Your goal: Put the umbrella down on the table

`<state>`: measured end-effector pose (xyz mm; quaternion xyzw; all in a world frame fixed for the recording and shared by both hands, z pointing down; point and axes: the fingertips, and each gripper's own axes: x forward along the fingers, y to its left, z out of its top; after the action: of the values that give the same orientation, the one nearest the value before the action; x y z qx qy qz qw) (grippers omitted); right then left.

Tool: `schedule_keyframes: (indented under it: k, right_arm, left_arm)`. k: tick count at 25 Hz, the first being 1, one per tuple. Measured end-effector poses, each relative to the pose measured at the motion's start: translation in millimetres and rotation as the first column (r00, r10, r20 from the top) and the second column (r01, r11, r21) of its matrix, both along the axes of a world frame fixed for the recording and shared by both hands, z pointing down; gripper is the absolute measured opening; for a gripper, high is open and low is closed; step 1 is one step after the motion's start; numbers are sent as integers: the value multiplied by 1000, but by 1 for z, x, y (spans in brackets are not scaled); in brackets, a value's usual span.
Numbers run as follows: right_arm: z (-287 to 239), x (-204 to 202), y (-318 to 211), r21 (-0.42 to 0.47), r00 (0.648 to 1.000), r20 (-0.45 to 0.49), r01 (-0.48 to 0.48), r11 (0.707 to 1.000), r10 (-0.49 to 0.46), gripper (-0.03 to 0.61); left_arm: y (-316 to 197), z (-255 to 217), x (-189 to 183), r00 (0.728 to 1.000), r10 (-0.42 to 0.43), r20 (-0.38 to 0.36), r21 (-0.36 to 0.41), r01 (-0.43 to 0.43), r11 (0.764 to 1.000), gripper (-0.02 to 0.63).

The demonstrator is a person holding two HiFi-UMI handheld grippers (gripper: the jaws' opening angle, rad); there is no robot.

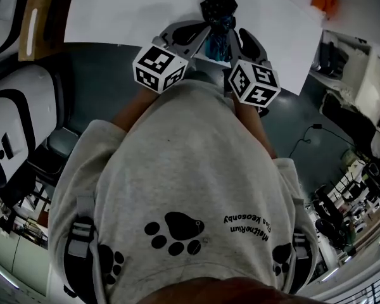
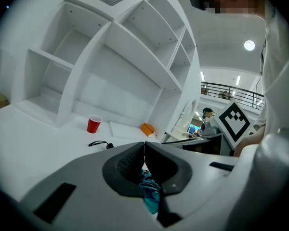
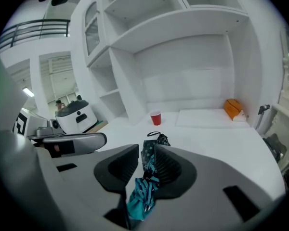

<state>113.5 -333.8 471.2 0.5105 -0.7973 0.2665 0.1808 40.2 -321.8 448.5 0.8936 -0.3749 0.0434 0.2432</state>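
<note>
A folded teal patterned umbrella [image 1: 219, 16] hangs above the near edge of the white table [image 1: 126, 11], held between both grippers. My left gripper [image 1: 199, 35] comes at it from the left and my right gripper [image 1: 240, 43] from the right. In the left gripper view the jaws meet at the tips, with teal umbrella [image 2: 150, 196] fabric bunched in the hollow behind them. In the right gripper view the umbrella [image 3: 138, 198] runs upright between the ribbed pads, which press on it. Its dark end and strap stick out past the right gripper [image 3: 147, 154].
A red cup [image 3: 155, 118] and an orange object [image 3: 232, 109] stand at the back of the table under white shelves [image 2: 111, 57]. A black cable [image 2: 98, 144] lies on the tabletop. A white machine [image 1: 19, 119] stands on the floor to the left.
</note>
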Motion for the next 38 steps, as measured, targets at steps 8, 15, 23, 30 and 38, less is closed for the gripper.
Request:
schedule_keyframes:
  k: [8,15,23,30,38]
  right_arm:
    - [-35,2,14,95,998,58,-15,995,10,51]
    - [-64,2,28,182,997,79,0,983,-14,41]
    - [-124,8,47,404,999,21,27,914,-39,40]
    - [-166,-6,55,563,994,25,71,823,-102,34]
    - [-153,-10,62,508,993,22,92,856,-119,34]
  left_arm:
    - [19,-35,11,999,26,37,80,-29,996,18]
    - [28,-65,9,998,-6,62,155,-3,988,18]
    - [36,-113,4,996,-74,49,236,61,970,18]
    - [44,-154,-1,986,-166,19,403,144,904,18]
    - [54,-142,-8,988,-156,13,369,141,919,18]
